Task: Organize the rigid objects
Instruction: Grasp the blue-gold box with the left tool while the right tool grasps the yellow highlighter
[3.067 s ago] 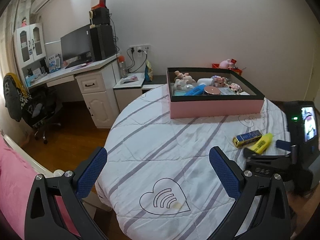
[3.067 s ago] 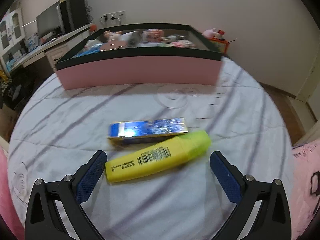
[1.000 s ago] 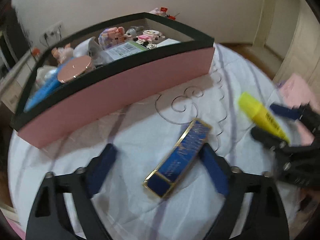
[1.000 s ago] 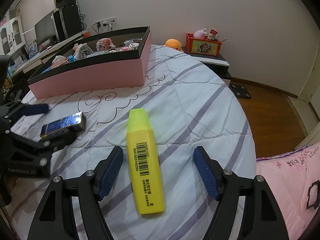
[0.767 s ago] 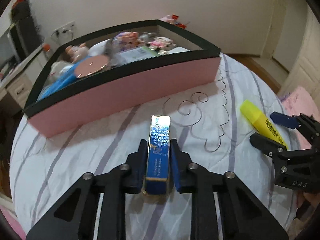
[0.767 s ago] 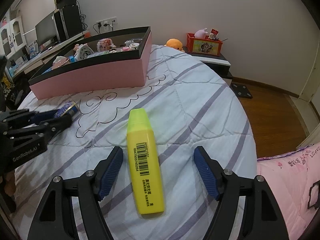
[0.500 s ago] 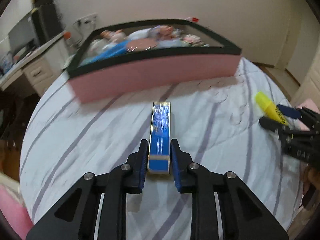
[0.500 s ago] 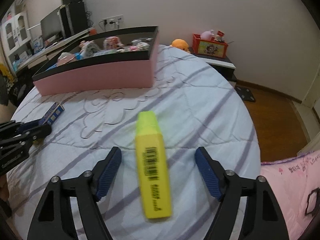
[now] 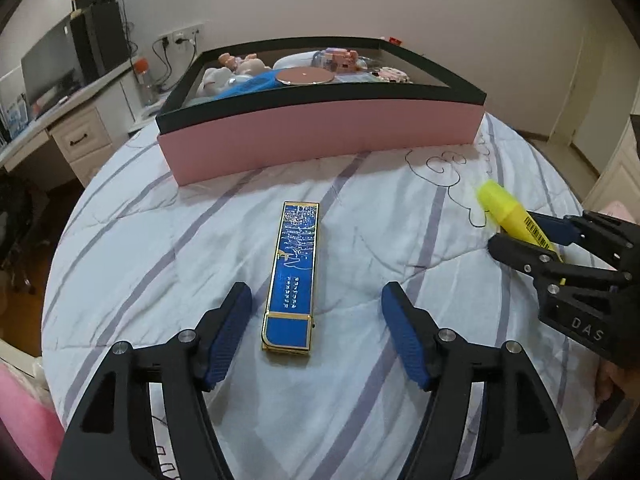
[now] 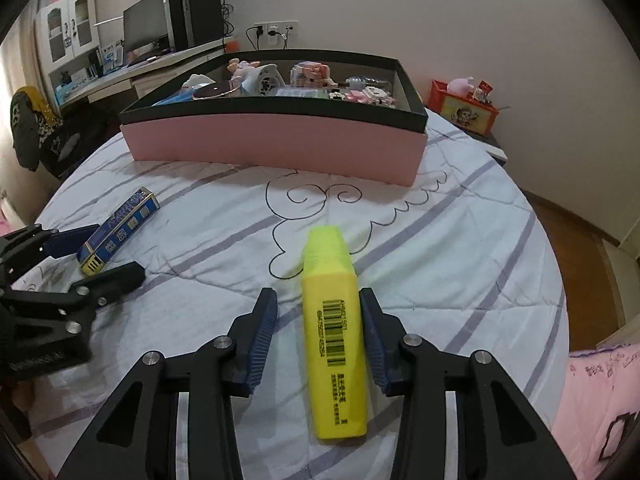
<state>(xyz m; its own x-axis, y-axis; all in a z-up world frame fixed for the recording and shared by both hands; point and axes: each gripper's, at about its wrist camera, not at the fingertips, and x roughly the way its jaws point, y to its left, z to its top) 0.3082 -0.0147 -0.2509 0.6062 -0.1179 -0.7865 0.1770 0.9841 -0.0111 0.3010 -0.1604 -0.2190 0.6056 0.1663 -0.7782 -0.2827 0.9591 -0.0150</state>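
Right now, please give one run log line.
left gripper: open | blue box: on bed | right gripper: open around highlighter

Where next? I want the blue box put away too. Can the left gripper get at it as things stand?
Probably yes. The flat blue gold-edged box lies alone on the striped quilt, between the open jaws of the left gripper. Nothing covers it; the right gripper is busy around the yellow highlighter.

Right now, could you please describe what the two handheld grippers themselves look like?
Both the left gripper and the right gripper have black skeletal frames with triangular cut-outs, silver screw heads and ribbed blue finger pads. Partial white lettering marks each body. No cables or sleeves are visible.
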